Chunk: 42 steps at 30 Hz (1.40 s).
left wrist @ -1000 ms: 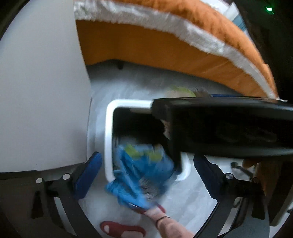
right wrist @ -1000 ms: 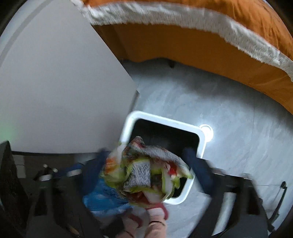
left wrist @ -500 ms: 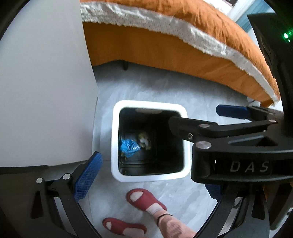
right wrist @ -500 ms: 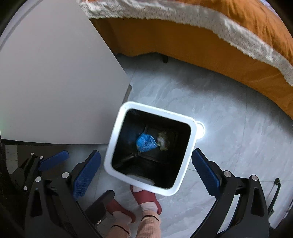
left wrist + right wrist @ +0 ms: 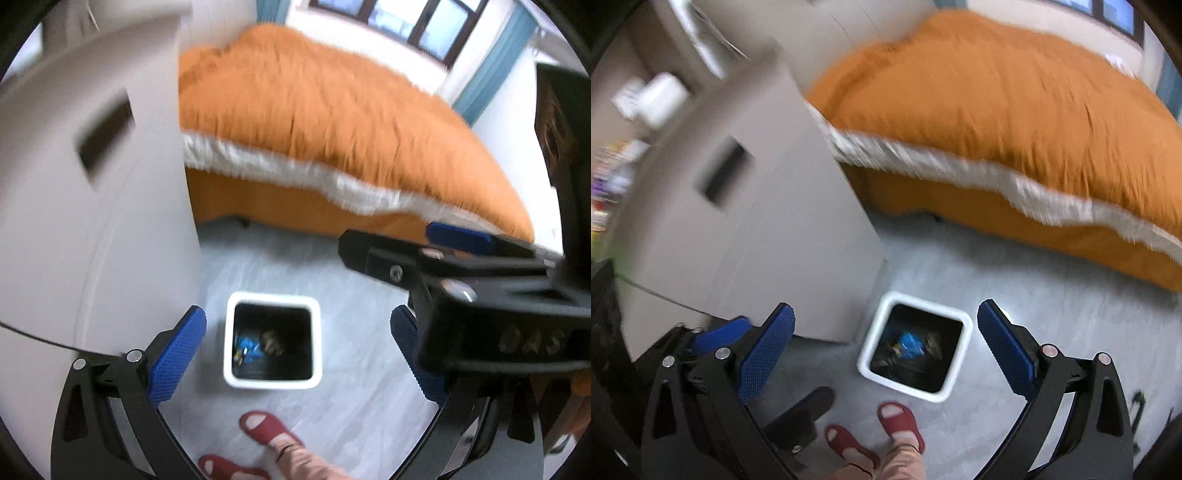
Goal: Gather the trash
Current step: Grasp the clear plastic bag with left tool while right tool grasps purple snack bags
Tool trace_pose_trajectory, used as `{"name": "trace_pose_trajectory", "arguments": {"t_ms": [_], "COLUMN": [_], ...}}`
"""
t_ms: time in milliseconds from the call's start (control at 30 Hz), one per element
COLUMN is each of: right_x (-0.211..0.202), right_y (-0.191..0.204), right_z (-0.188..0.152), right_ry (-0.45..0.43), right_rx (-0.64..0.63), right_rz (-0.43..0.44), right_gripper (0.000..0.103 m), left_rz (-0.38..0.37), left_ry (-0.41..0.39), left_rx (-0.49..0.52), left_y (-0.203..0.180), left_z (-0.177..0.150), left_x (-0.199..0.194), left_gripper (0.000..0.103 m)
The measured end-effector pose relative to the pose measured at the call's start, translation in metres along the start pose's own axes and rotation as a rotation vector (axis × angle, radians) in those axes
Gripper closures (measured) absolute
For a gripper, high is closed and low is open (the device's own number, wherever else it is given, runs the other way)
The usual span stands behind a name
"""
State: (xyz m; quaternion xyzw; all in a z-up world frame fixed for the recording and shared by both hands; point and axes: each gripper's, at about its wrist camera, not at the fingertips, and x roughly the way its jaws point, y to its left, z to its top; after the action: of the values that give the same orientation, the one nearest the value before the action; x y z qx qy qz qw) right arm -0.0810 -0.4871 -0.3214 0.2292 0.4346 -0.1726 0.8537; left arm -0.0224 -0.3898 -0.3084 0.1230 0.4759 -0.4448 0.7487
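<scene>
A grey floor [image 5: 1015, 295] beside an orange bed [image 5: 1015, 92] carries a white trash bin [image 5: 955, 391]. A blue wrapper [image 5: 910, 341] lies inside. Left hand-held gripper [image 5: 295, 343] and right hand-held gripper [image 5: 886, 343] both gape apart, empty.

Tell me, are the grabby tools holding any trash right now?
No. The left tool and right tool are both open and empty. The blue wrapper lies inside the white bin on the floor.
</scene>
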Motion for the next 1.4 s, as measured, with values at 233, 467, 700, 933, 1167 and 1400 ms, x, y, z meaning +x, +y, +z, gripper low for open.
{"name": "trace_pose_trajectory", "arguments": {"t_ms": [233, 467, 700, 933, 1167, 1400], "right_x": [-0.080, -0.108, -0.103, -0.075, -0.020, 0.019], "right_y": [0.058, 0.143, 0.214, 0.268, 0.307, 0.323], "right_z": [0.041, 0.072, 0.083, 0.093, 0.101, 0.108], "right_ry": [-0.170, -0.261, -0.271, -0.239, -0.196, -0.165], "right_rx": [-0.165, -0.363, -0.509, -0.645, -0.793, -0.870], "right_rz": [0.087, 0.227, 0.331, 0.367, 0.321, 0.279], "right_gripper": [0.004, 0.004, 0.004, 0.004, 0.004, 0.004], "left_rz": [0.109, 0.332, 0.511, 0.709, 0.848, 0.812], "left_ry": [-0.219, -0.368, -0.438, -0.432, -0.343, -0.256], "left_rx": [-0.058, -0.062, -0.172, -0.288, -0.361, -0.372], "left_y": [0.005, 0.035, 0.086, 0.148, 0.215, 0.253], "left_z": [0.029, 0.038, 0.025, -0.004, -0.027, -0.029], "left_x": [-0.109, -0.184, -0.235, -0.266, -0.261, -0.246], "left_gripper": [0.005, 0.005, 0.005, 0.005, 0.005, 0.005]}}
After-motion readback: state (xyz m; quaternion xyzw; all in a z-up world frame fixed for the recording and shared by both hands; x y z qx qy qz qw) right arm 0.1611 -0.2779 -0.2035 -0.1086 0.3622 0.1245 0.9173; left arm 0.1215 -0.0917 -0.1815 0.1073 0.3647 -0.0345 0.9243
